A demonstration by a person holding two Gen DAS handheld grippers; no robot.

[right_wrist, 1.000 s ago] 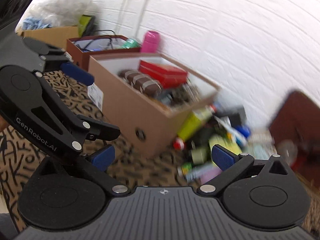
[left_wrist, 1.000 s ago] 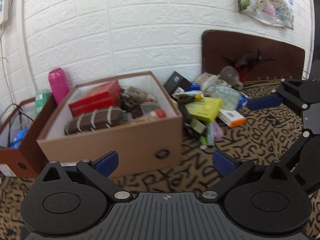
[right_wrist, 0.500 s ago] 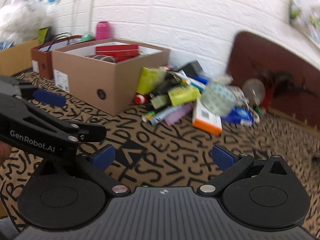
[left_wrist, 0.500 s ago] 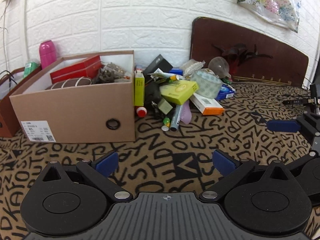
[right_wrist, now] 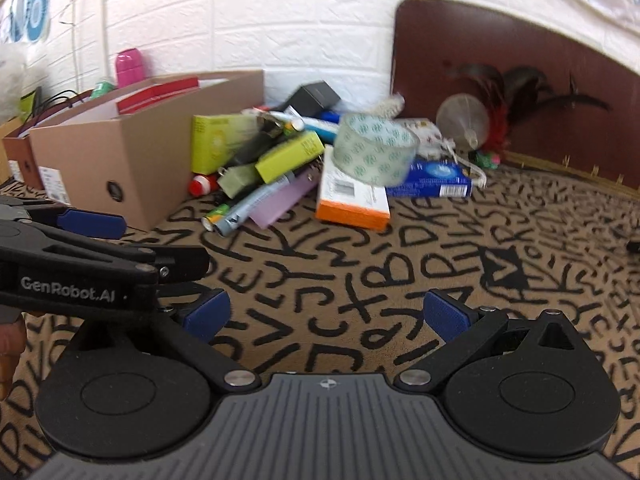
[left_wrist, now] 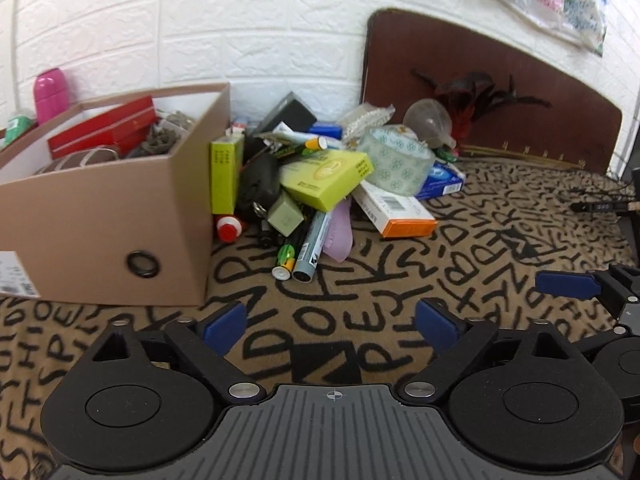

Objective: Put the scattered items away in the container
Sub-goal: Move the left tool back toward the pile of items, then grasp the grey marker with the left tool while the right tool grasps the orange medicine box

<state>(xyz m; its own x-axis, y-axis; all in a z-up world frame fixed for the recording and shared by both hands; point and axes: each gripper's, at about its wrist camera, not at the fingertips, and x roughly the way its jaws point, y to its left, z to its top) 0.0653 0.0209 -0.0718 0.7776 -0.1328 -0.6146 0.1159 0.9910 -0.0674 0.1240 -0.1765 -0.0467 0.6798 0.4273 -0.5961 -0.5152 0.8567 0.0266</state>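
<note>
Ahead of my left gripper [left_wrist: 331, 322] and right gripper [right_wrist: 326, 316], both spread empty: one pile [left_wrist: 320, 184], one box [left_wrist: 104, 216] left.

home rm | lettered carpet [left_wrist: 360, 280] | wood headboard [left_wrist: 500, 92] | white brick wall [left_wrist: 240, 20]

Both wrist cameras sit low over the patterned cloth, side by side, facing the cardboard box [left_wrist: 120, 216] [right_wrist: 132, 160] and the clutter beside it.
</note>
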